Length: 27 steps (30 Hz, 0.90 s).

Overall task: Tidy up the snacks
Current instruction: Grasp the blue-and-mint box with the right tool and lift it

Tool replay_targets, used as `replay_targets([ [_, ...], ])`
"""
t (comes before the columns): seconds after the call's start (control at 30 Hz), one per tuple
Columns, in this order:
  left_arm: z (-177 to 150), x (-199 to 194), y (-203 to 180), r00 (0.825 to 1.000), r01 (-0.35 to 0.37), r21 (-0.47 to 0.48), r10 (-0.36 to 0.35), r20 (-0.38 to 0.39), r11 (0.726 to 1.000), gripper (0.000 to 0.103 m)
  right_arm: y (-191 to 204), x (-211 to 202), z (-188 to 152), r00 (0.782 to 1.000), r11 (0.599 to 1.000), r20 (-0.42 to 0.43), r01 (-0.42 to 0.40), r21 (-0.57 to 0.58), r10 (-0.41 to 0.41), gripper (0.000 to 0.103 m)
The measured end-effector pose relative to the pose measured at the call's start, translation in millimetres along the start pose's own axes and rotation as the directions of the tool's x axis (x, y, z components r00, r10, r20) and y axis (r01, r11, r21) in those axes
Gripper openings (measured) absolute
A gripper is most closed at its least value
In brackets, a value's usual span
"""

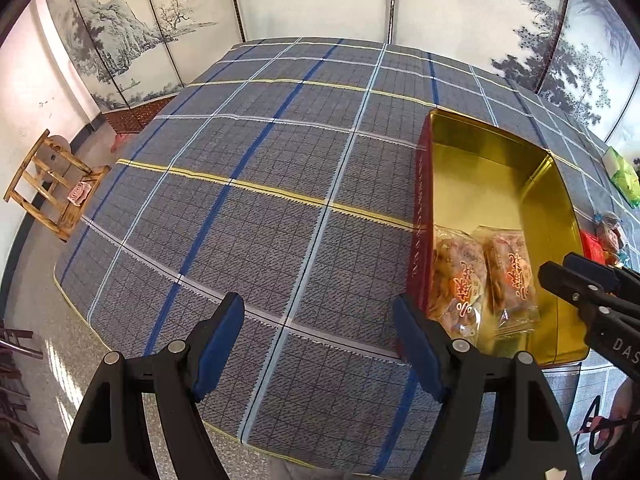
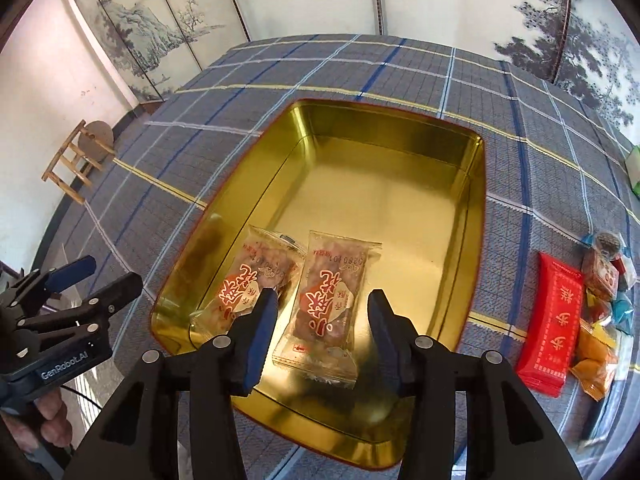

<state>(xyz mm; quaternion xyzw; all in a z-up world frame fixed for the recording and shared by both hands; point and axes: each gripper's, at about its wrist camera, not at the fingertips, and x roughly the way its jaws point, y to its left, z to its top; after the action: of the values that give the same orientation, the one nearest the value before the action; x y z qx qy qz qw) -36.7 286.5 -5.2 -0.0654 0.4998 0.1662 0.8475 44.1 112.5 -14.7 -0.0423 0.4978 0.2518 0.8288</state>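
A gold-lined tin (image 2: 380, 184) with red outer walls (image 1: 424, 200) stands open on the checked tablecloth. Two clear snack packets with red lettering lie side by side at its near end: the left packet (image 2: 256, 276) (image 1: 456, 280) and the right packet (image 2: 328, 320) (image 1: 510, 276). My right gripper (image 2: 322, 296) hovers over the right packet, open, its blue pads standing clear of the wrapper on both sides. From the left wrist view it shows at the tin's near right edge (image 1: 576, 276). My left gripper (image 1: 318, 304) is open and holds nothing, over the cloth left of the tin (image 2: 100, 276).
Right of the tin lie a long red snack pack (image 2: 550, 320), a pile of small wrapped sweets (image 2: 604, 280) and orange packets (image 2: 596, 360). A green bag (image 1: 622, 176) sits at the far right. A wooden stool (image 1: 52, 184) stands on the floor left of the table, painted screens behind.
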Motion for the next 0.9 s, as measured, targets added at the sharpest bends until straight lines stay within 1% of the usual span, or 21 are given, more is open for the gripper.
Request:
replay_targets([
  [0.07,3,-4,-7,1.000,0.010,0.007,-0.010,0.006,1.000,0.074,-14,-14,-2,1.000,1.000,0.028,0.008,0.019,-0.008,0.049],
  [0.17,6,-10,-20,0.999,0.030,0.026,-0.031,0.018,0.999,0.074,-45,-36,-7,0.997,0.997,0.061,0.037,0.071,-0.041,0.050],
  [0.3,11,-17,-42,0.997,0.066,0.063,-0.068,0.033,0.996,0.074,-96,-63,-19,0.986,0.982,0.088,0.131,0.136,-0.144,0.052],
  [0.4,15,-21,-62,0.995,0.088,0.103,-0.092,0.040,0.991,0.074,-140,-80,-33,0.964,0.953,0.082,0.233,0.194,-0.253,0.052],
  [0.5,16,-23,-85,0.992,0.112,0.142,-0.119,0.037,0.984,0.074,-181,-88,-50,0.953,0.922,0.039,0.281,0.266,-0.302,0.052],
  [0.57,17,-24,-101,0.990,0.130,0.167,-0.138,0.032,0.977,0.074,-202,-89,-62,0.949,0.905,0.012,0.295,0.306,-0.314,0.052],
  [0.63,17,-25,-115,0.988,0.146,0.187,-0.153,0.025,0.972,0.075,-217,-88,-73,0.951,0.894,-0.010,0.295,0.337,-0.310,0.052],
  [0.7,17,-26,-129,0.986,0.158,0.209,-0.167,0.023,0.965,0.075,-228,-84,-82,0.949,0.887,-0.032,0.304,0.347,-0.313,0.052],
  [0.87,15,-30,-162,0.979,0.194,0.260,-0.202,0.002,0.946,0.075,-238,-71,-93,0.945,0.885,-0.054,0.321,0.338,-0.322,0.052],
  [0.9,14,-31,-168,0.978,0.202,0.270,-0.209,-0.002,0.942,0.075,-240,-69,-94,0.941,0.881,-0.054,0.332,0.337,-0.334,0.052],
])
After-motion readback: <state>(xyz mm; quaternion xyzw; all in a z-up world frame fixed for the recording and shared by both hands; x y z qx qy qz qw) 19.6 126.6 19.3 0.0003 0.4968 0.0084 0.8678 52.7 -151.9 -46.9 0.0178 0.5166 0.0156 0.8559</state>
